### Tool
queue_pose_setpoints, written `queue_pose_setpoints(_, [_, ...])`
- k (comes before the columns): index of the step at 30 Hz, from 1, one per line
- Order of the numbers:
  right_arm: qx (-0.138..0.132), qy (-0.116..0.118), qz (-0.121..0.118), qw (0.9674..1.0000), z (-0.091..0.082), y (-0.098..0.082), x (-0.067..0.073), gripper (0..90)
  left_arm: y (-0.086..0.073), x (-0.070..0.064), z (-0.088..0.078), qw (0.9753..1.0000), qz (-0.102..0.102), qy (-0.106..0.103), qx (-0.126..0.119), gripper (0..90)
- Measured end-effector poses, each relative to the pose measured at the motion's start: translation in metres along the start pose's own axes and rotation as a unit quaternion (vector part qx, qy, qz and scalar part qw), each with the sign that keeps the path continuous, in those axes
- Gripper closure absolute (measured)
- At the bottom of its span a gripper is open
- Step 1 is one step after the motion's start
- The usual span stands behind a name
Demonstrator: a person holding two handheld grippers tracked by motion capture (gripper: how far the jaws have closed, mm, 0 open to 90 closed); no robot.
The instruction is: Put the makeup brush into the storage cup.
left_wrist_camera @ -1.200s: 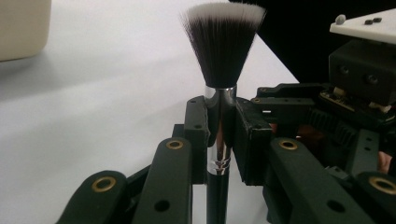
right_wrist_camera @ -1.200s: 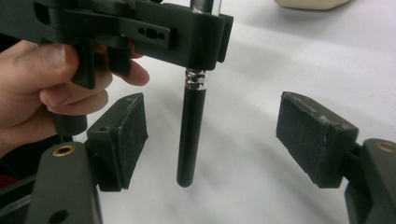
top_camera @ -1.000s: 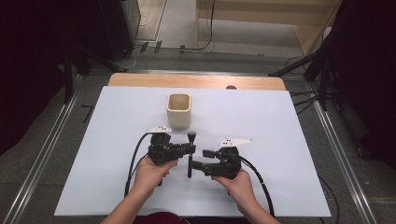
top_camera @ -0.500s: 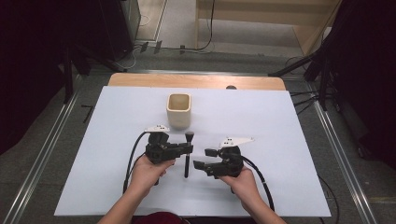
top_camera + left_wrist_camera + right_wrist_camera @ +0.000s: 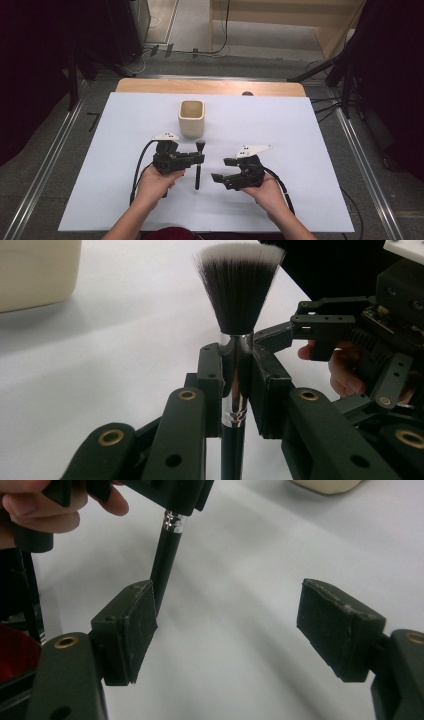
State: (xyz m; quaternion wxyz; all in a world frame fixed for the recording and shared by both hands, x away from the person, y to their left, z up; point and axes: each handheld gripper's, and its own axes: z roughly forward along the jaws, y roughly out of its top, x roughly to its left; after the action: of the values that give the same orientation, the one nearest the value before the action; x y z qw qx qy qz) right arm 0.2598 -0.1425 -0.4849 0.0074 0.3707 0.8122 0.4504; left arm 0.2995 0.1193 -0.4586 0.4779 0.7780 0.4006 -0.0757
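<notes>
High view: the left gripper (image 5: 196,159) is clamping a makeup brush (image 5: 198,165) by the silver ferrule, just below the bristle head; the brush's long axis is running near-to-far, bristles pointing far toward the cream cup (image 5: 192,118), handle end pointing near toward the person. The cup is sitting upright on the white table (image 5: 310,130), just beyond the brush tip, apart from it. The right gripper (image 5: 220,170) is hovering to the right of the brush, jaws spread, aiming left at the handle; nothing is between them. Left gripper view: both black jaws are pressing on the brush ferrule (image 5: 235,375) from either side, bristles (image 5: 239,285) fanning out above, the dark handle running down between the jaw links; the cup's wall (image 5: 35,270) is showing at upper left, and the right gripper (image 5: 350,340) is facing in from the right. Right gripper view: the pads (image 5: 131,630) are standing wide apart and empty; the brush handle (image 5: 165,565) is hanging down from the left gripper (image 5: 175,495) and sitting just behind the left-hand pad, outside the gap, so the handle lies slightly off to that side of the open claw. Judgement: a handover or a drop into the cup looks likely; the right one would need to shift sideways to bracket the handle.
</notes>
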Motion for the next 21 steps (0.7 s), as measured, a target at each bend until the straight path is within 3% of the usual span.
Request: queue_pose_setpoints(21, [0.030, 0.000, -0.033, 0.9990, -0.017, -0.002, -0.001, 24.7, 0.002, 0.002, -0.007, 1.0000, -0.002, -0.009, -0.002, 77.3])
